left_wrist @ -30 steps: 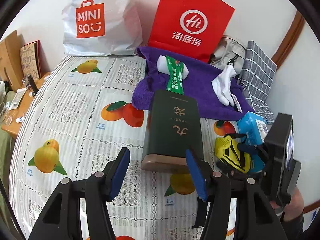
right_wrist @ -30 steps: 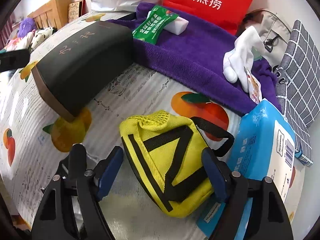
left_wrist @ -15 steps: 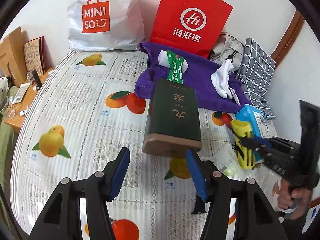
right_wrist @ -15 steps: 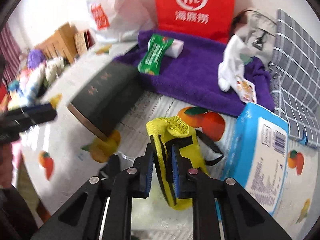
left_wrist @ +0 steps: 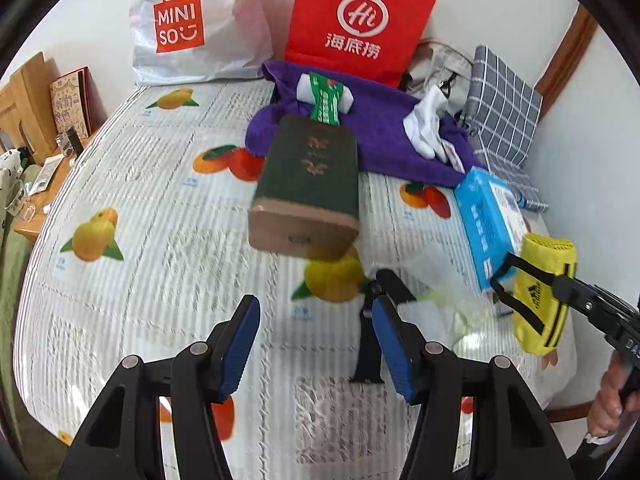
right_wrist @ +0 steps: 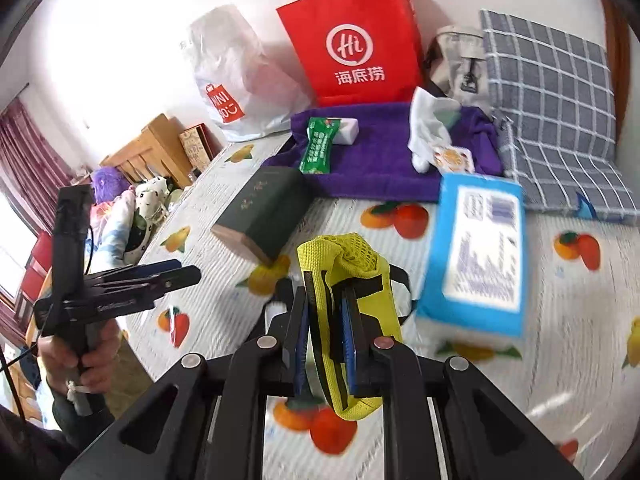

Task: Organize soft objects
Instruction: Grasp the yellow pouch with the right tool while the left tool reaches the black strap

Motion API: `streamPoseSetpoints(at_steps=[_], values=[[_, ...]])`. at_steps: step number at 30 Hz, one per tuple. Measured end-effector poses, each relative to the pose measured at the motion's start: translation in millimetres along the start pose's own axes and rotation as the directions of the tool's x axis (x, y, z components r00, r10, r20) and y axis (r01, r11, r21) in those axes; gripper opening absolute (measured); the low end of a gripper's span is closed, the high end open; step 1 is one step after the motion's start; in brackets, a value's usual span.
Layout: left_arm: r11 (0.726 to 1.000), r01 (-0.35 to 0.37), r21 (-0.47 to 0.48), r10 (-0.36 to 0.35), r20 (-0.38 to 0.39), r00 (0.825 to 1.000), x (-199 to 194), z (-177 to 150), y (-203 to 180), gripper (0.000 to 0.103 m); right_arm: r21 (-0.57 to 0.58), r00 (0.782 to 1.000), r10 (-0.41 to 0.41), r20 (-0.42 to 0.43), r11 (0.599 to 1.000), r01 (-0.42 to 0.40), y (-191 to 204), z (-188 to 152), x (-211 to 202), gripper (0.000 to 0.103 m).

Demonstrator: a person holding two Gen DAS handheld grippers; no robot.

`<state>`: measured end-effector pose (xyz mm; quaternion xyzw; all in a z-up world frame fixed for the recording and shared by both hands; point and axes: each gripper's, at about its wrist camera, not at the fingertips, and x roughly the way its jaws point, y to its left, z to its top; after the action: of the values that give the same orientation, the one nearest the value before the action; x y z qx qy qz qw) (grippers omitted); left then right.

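Pouch (right_wrist: 352, 280) | pinched between right tool (right_wrist: 325, 344) pads | lifted off bed (right_wrist: 560, 340)

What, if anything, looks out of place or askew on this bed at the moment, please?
The dark green box lies tipped on its side, hard among the soft things. A white glove sits crumpled on the rumpled purple towel.

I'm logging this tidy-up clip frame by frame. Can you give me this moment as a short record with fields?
surface: fruit-print cloth
right gripper: shut on yellow pouch, lifted off the cloth
left gripper: open, empty, above the cloth
dark box: lying on cloth, far end against purple towel
on towel: green packet, white glove
blue pack: beside the pouch
at the wall: red bag, white bag
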<state>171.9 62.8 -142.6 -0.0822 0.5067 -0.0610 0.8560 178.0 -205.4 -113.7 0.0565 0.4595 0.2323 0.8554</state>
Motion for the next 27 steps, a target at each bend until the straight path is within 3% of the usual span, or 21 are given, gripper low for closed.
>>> streamPoseSetpoints(at_steps=[6, 9, 12, 18, 20, 21, 26, 27], values=[[1.0, -0.013, 0.008, 0.014, -0.025, 1.0, 5, -17, -13, 0.056, 0.142, 0.995, 0.089, -0.038, 0.986, -0.083, -36, -40, -8, 0.015], [1.0, -0.02, 0.018, 0.02, -0.045, 0.999, 9, -24, -20, 0.056, 0.181, 0.998, 0.026, -0.065, 0.983, -0.014, -53, -56, -3, 0.016], [0.999, -0.024, 0.033, 0.026, -0.058, 0.998, 14, -27, -25, 0.056, 0.233, 0.998, 0.028, -0.061, 0.972, -0.013, -70, -66, -4, 0.018], [0.999, -0.035, 0.042, 0.038, -0.073, 0.997, 21, -27, -28, 0.056, 0.22, 0.99, -0.108, -0.088, 0.967, 0.125, -83, -72, -7, 0.026], [0.999, -0.034, 0.039, 0.037, -0.079, 0.996, 25, -26, -29, 0.056, 0.224, 0.99, -0.109, -0.087, 0.967, 0.126, -87, -74, -6, 0.027], [0.999, -0.034, 0.036, 0.037, -0.085, 0.996, 27, -26, -29, 0.056, 0.218, 0.99, -0.105, -0.089, 0.968, 0.122, -88, -75, -3, 0.034], [0.998, -0.034, 0.047, 0.038, -0.099, 0.994, 33, -26, -33, 0.056, 0.077, 0.975, -0.166, -0.149, 0.981, 0.179, -69, -79, 14, 0.043], [0.998, -0.032, 0.048, 0.037, -0.099, 0.994, 34, -27, -33, 0.056, 0.051, 0.975, -0.172, -0.142, 0.982, 0.181, -65, -80, 12, 0.05]])
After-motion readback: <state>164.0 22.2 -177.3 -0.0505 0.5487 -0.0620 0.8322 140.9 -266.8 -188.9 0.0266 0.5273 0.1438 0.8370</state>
